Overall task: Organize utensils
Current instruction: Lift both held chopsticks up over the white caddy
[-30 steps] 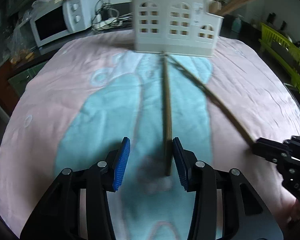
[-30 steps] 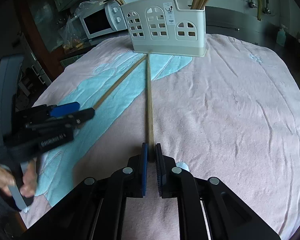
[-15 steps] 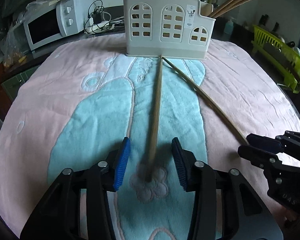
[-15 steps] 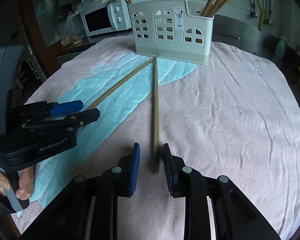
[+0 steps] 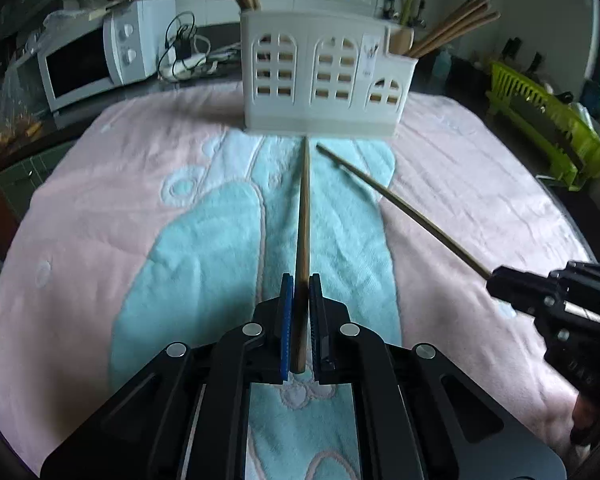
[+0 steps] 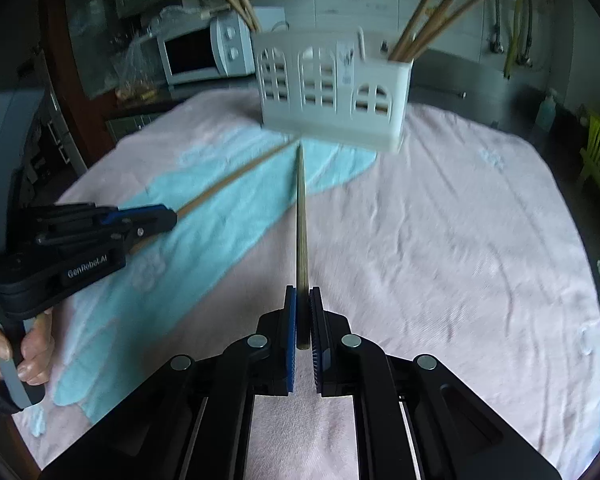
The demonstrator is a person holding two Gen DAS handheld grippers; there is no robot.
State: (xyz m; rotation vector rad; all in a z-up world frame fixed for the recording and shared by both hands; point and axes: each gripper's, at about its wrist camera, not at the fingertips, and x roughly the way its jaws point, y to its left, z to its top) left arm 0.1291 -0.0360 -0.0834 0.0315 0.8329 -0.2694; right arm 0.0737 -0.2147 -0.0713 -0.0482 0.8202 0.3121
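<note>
A: What's the left hand-held gripper doing?

B: It's clenched on a chopstick, the blue pads pressed to both sides near its blunt end. The stick's long axis runs straight ahead along the fingers, and its far tip points at the base of the white utensil holder, reaching right up to it.

A: And the right hand-held gripper?

B: Same grip: its fingers are closed on a second chopstick, again near the thick end. That one also runs straight forward, tip aimed at the foot of the holder. The right view is blurred, so I can't tell whether the tip touches the holder or the cloth.

A: How do the two sticks lie relative to each other?

B: They converge. In the left view the right gripper's stick slants in from the lower right, its tip ending just beside the other stick's tip in front of the holder. The right gripper itself sits well off to the right.

A: What's under it all?

B: A pink and teal towel spread over the tabletop. The holder stands upright at its far side, with more chopsticks leaning out of its end compartments.
</note>
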